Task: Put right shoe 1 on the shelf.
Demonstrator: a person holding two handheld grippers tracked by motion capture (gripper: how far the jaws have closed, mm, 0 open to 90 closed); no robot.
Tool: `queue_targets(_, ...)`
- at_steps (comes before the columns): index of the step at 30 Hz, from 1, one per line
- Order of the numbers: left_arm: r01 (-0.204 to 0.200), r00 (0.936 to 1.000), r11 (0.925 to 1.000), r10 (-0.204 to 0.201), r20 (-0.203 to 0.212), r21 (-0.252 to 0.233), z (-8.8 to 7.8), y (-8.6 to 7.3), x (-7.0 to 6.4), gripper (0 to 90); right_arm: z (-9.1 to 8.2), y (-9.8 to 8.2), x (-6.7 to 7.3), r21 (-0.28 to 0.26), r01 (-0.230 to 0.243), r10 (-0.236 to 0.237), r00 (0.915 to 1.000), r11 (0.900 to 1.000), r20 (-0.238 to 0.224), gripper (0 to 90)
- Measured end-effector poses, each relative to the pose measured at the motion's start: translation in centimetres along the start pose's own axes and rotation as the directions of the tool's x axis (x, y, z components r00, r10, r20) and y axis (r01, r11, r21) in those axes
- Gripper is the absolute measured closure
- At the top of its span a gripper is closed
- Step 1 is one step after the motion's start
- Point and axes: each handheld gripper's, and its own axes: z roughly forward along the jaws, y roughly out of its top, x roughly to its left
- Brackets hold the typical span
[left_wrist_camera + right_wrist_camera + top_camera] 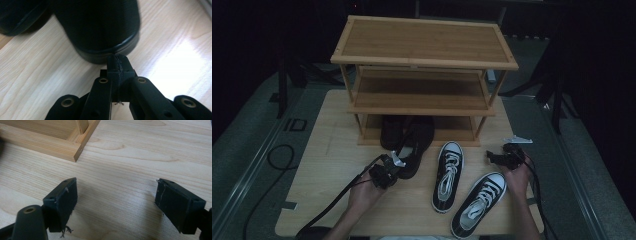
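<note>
While right gripper gapes, left gripper pinched at black shoe.

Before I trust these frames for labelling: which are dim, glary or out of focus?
High view: dim overall, black surroundings; the black shoes merge into shadow by the wooden rack. Left gripper view: black shoe heel blurred, bright glare patch on the table. Right gripper view: evenly lit and sharp.
</note>
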Motion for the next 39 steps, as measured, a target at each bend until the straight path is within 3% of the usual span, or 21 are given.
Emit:
queue_targets(7,-0.004,0.9995,0.9999,0.004,0.032,-0.01,0.7,0.6,-0.6,89.9,0.0,0.0,0.0,0.001,0.001,-0.001,1.0,1.0,0.0,17.8)
queue_targets(17,-0.037,0.9971,0.9981,0.04,0.064,-0.05,2.1,3.6,-3.0,90.0,0.0,0.0,0.0,0.001,0.001,-0.001,1.0,1.0,-0.001,17.8)
queue_targets(20,-0.022,0.9972,0.9979,0.026,0.071,-0.061,2.1,3.9,-2.9,90.0,0.0,0.0,0.0,0.001,0.001,-0.001,1.0,1.0,-0.002,17.8)
queue_targets(25,-0.007,0.9996,0.9969,0.009,0.028,-0.078,1.7,4.5,-2.6,90.0,0.0,0.0,0.0,0.001,0.002,-0.002,1.0,1.0,-0.002,17.8)
queue_targets(27,0.001,0.9994,0.9957,0.002,0.036,-0.093,1.4,4.9,-2.4,90.0,0.0,0.0,0.0,0.001,0.002,-0.002,1.0,1.0,-0.002,17.8)
queue_targets(34,-0.051,0.9971,0.9943,0.056,0.051,-0.093,1.3,5.7,-3.2,90.0,0.0,0.0,0.0,0.001,0.002,-0.002,1.0,1.0,-0.002,17.8)
queue_targets(39,-0.084,0.9948,0.9952,0.087,0.053,-0.05,2.4,5.8,-3.8,90.0,0.0,0.0,0.0,0.001,0.002,-0.002,1.0,1.0,-0.002,17.8)
